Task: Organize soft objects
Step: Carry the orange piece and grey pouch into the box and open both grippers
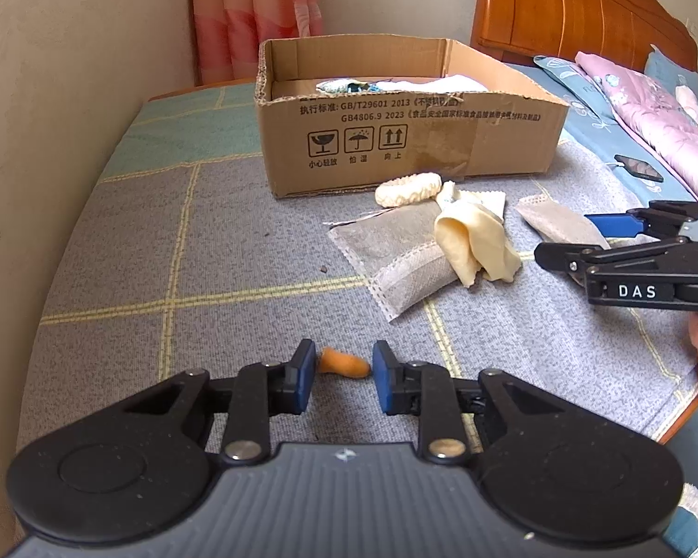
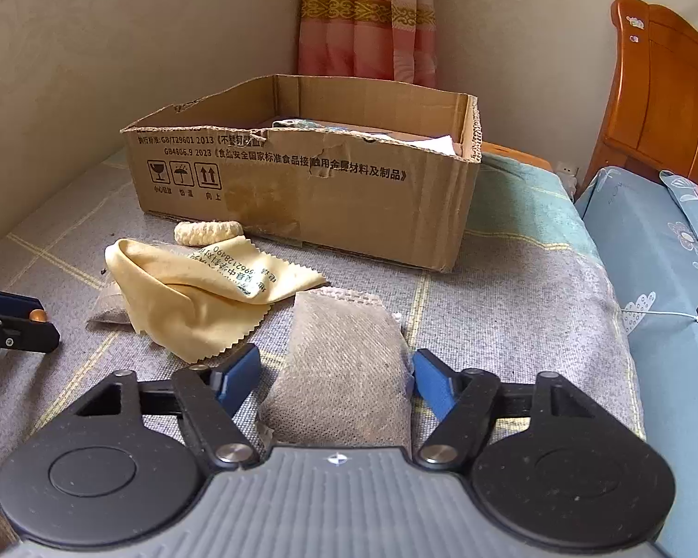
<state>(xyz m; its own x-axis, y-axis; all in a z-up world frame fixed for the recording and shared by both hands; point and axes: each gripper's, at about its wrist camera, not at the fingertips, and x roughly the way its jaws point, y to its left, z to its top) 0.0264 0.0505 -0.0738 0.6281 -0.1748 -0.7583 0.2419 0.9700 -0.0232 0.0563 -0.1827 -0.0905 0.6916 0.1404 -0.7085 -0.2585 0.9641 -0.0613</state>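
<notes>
My left gripper (image 1: 343, 365) is low over the grey checked blanket (image 1: 163, 242), its blue pads shut on the ends of a small orange foam earplug (image 1: 344, 362). In the right wrist view that gripper (image 2: 4, 321) shows at the left edge. My right gripper (image 2: 335, 376) straddles a grey fabric sachet (image 2: 344, 353). Its right pad touches the sachet's edge and its left pad stands just off it, so the jaws are open. From the left wrist view this gripper (image 1: 567, 237) comes in from the right. A yellow cloth (image 2: 200, 297) lies crumpled over a second sachet (image 1: 395, 260). A cream knitted ring (image 2: 208, 232) rests by the box.
An open cardboard box (image 2: 302, 195) with some fabric inside stands at the back near the wall and curtain (image 1: 256, 14). To the right lie a blue bedsheet, a pink quilt (image 1: 651, 111) and a phone (image 1: 637, 167). The blanket's wooden edge (image 1: 684, 414) drops off at the near right.
</notes>
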